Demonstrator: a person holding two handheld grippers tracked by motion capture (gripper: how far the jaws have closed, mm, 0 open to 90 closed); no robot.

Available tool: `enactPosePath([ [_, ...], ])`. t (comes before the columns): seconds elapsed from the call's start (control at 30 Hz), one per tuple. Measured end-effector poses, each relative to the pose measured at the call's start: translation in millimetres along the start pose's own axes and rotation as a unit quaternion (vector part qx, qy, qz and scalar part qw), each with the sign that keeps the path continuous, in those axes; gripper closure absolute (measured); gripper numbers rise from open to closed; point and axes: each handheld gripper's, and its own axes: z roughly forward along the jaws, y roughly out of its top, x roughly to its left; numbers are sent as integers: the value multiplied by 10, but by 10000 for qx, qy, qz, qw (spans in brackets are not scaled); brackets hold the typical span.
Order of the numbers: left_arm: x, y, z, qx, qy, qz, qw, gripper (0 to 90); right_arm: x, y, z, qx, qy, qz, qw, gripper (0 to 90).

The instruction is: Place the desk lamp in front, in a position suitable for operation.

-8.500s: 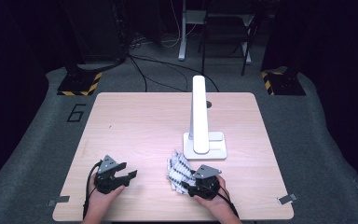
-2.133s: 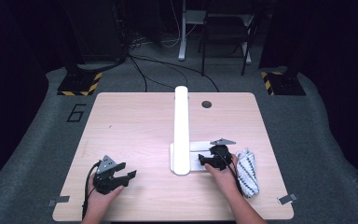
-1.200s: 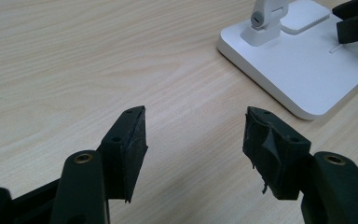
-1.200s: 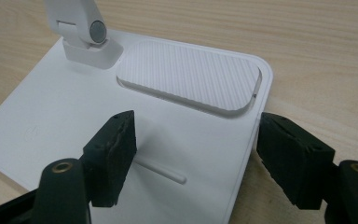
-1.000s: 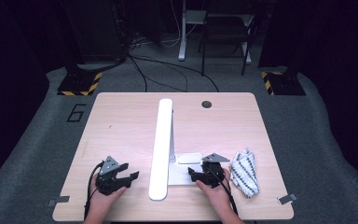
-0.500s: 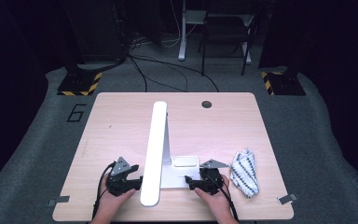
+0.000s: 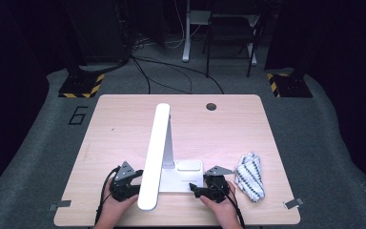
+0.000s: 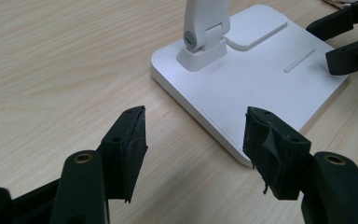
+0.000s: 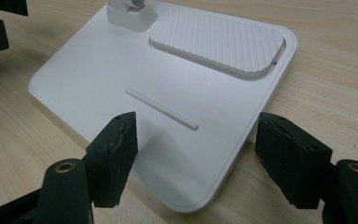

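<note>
White flat-based desk lamp (image 7: 171,174) at six o'clock on the pale wooden table (image 7: 124,124); left gripper (image 8: 193,144) and right gripper (image 9: 196,140), jaws apart, flank its base. Twelve o'clock half bare. Floor numeral "6" (image 7: 78,115).

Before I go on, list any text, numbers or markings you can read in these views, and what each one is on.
"6": a large dark numeral on the grey floor mat, left of the table's far corner.
Yellow-and-black hazard stripes, no words, on two black floor stands.
No brand or label is readable on the white lamp, its base, the striped cloth or either gripper.
</note>
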Motion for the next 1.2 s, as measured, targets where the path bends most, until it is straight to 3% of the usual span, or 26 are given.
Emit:
enactPosePath([
  [0.17, 46, 83, 47, -136, -142, -157, 9997, 393, 33, -41, -41, 17, -19, -132, 9999, 293],
  [0.23, 45, 132, 70, -303, -188, -234, 9991, 393, 48, -61, -70, 11, -48, -218, 9997, 295],
  [0.43, 56, 331, 207, -268, -352, -89, 9990, 401, 94, -144, -131, 24, -223, -504, 9985, 330],
  [0.47, 52, 393, 262, -240, -382, 117, 9989, 406, 93, -153, -131, 69, -250, -551, 9981, 335],
  [0.63, 34, 529, 400, -264, -492, 160, 9983, 405, 103, -167, -134, 68, -275, -681, 9973, 359],
  [0.77, 20, 572, 474, -271, -468, 210, 9983, 405, 120, -184, -129, 49, -334, -789, 9963, 377],
  [0.83, -12, 597, 526, -312, -581, 251, 9975, 405, 126, -185, -130, 74, -300, -819, 9962, 392],
  [1.2, -33, 612, 542, -394, -641, 269, 9968, 463, 112, -184, -131, 65, -310, -926, 9952, 409],
])
